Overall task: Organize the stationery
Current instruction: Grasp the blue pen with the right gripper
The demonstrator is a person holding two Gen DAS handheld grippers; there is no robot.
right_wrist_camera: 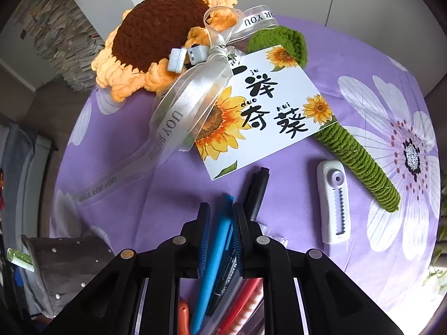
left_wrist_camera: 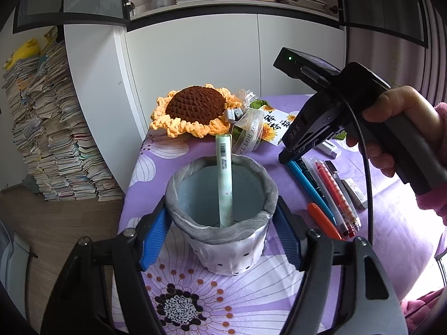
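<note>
The left wrist camera looks forward and slightly down along its fingers, close over a grey pen cup on a purple flowered tablecloth, facing white cabinets. The right wrist camera points steeply down, very near a row of pens. Both views share the cup, the pens, the crochet sunflower and its card. The left view also shows the right gripper from the side.
</note>
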